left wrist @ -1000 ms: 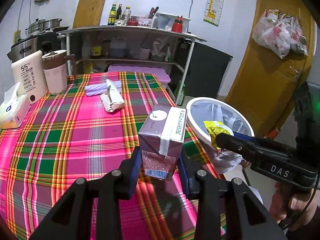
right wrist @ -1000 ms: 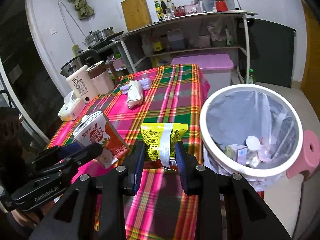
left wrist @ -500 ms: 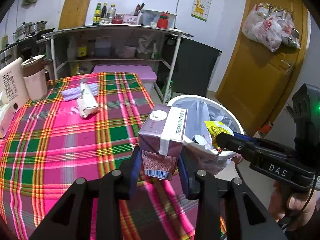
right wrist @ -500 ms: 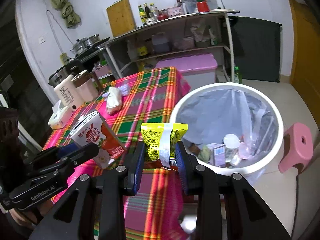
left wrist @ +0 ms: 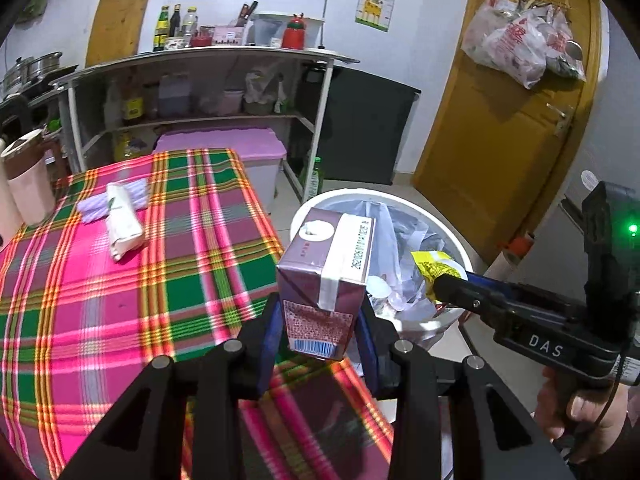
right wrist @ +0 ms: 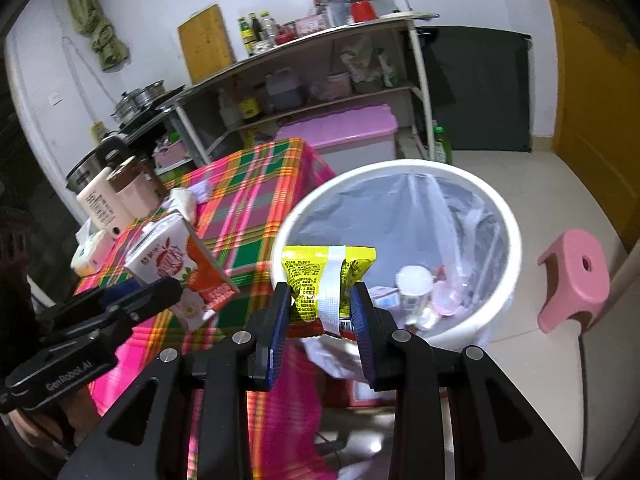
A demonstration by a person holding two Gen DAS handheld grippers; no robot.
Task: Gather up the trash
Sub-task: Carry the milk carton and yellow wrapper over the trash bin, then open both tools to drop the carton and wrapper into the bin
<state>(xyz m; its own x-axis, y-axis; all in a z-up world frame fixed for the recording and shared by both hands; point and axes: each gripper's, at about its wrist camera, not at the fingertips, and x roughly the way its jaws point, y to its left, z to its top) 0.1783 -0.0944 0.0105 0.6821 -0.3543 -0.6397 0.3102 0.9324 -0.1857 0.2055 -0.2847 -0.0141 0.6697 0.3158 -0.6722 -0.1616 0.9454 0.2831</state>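
Observation:
My left gripper (left wrist: 318, 330) is shut on a purple drink carton (left wrist: 326, 276), held upright above the table's right edge, beside the white trash bin (left wrist: 460, 258). The carton also shows in the right wrist view (right wrist: 176, 264). My right gripper (right wrist: 322, 316) is shut on a yellow snack packet (right wrist: 326, 278), held at the near rim of the bin (right wrist: 514, 248). The packet shows in the left wrist view (left wrist: 434, 268) too. The bin has a clear liner and holds several pieces of trash.
The table (left wrist: 120, 300) has a pink and green plaid cloth. On it lie a white tissue pack (left wrist: 122, 226) and a purple cloth (left wrist: 94, 208), with a pink kettle (left wrist: 28, 188) at the far left. A pink stool (right wrist: 572, 276) stands right of the bin.
Both grippers have swung right from over the table toward the bin, each still holding its item. The bin now fills more of both views.

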